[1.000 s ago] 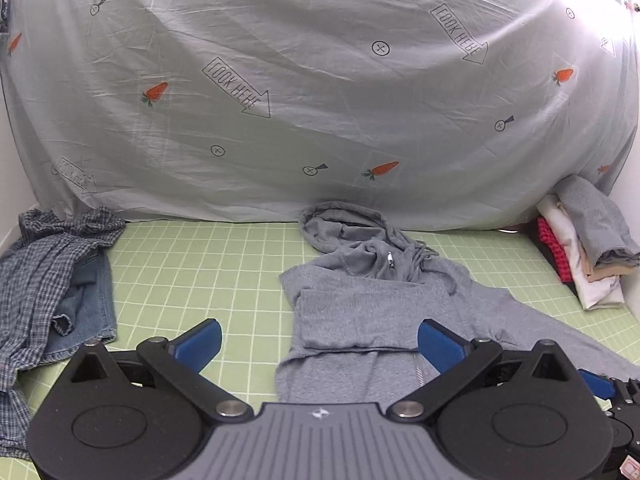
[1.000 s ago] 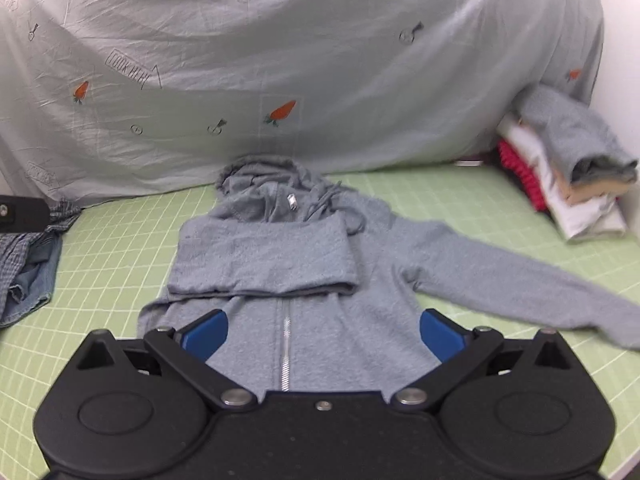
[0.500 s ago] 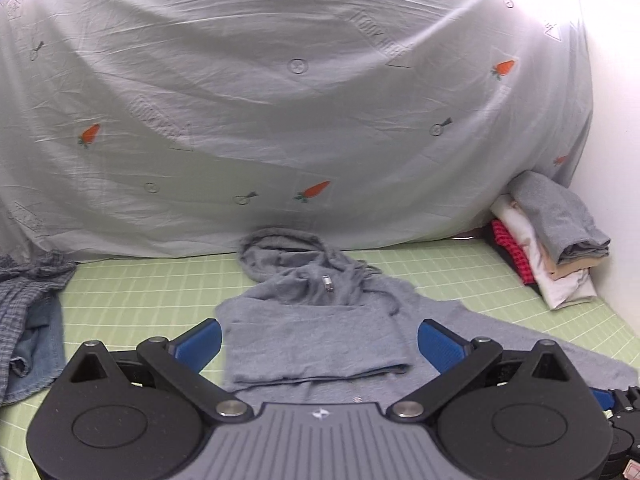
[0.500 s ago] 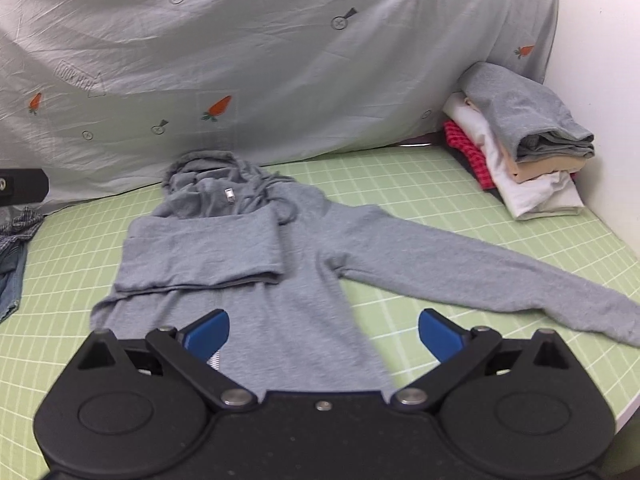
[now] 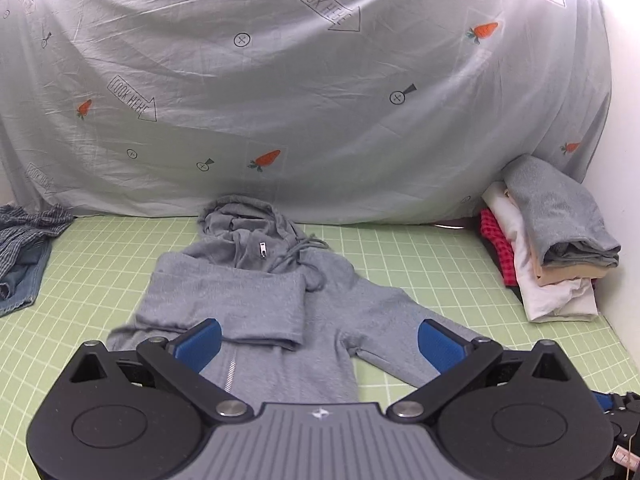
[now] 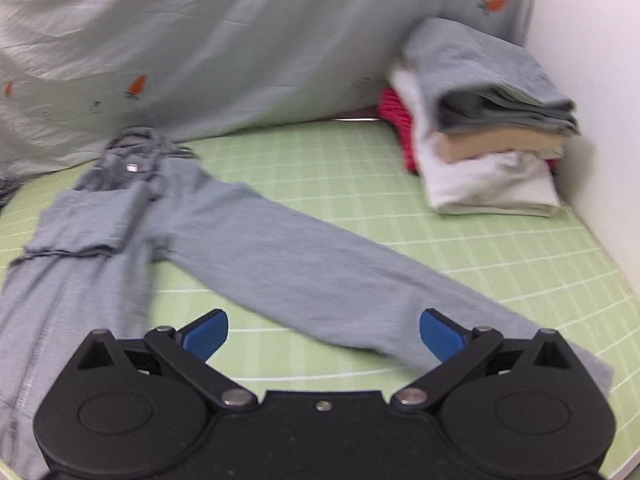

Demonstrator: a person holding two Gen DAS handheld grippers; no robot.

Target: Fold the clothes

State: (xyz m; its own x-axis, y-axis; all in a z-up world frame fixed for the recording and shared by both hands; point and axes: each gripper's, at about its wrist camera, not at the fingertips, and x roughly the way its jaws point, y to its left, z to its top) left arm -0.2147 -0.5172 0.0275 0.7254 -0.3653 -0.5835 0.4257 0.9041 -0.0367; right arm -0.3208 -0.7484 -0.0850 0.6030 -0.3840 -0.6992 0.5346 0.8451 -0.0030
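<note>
A grey zip hoodie [image 5: 316, 312] lies front up on the green grid mat [image 5: 400, 256], hood toward the backdrop. One sleeve [image 5: 224, 300] is folded across its chest. The other sleeve [image 6: 320, 264] stretches out flat toward the near right. My left gripper [image 5: 318, 342] hovers open over the hoodie's body, nothing between its blue pads. My right gripper [image 6: 324, 332] is open too, hanging above the lower part of the outstretched sleeve, whose cuff end [image 6: 592, 368] lies just right of it.
A stack of folded clothes [image 6: 484, 120] stands at the back right beside a white wall [image 6: 592, 80]. A checked shirt and denim [image 5: 24, 248] lie heaped at the far left. A printed grey sheet [image 5: 300, 80] hangs behind the mat.
Both grippers have shifted right, still open. The left one now looks at the hoodie's middle instead of its left side; the right one has swung from the body to the outstretched sleeve.
</note>
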